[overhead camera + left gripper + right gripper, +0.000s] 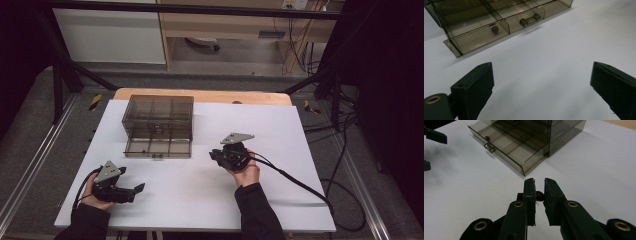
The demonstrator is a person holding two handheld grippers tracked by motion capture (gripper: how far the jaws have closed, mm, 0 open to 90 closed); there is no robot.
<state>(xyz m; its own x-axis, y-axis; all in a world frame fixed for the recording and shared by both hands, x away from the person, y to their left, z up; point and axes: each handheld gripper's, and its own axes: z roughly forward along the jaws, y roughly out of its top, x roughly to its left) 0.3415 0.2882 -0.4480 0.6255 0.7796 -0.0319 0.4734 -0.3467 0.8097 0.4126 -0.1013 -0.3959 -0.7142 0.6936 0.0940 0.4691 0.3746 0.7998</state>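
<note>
Right gripper (539,185), jaws nearly closed on a small red bead (539,194), near the open drawer (507,150) of the smoky box (159,114); left gripper (134,189) gapes empty, well clear.

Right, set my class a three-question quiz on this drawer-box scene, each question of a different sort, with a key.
1. True or false: the bottom drawer of the smoky drawer box stands pulled out.
2. What does the right claw hold? A) a small dark red piece B) a screwdriver C) a coin
3. Fill in: the left claw has its jaws ____ over the white table.

Key
1. True.
2. A: the small red piece sits between its pads.
3. Open, nothing between them.
</note>
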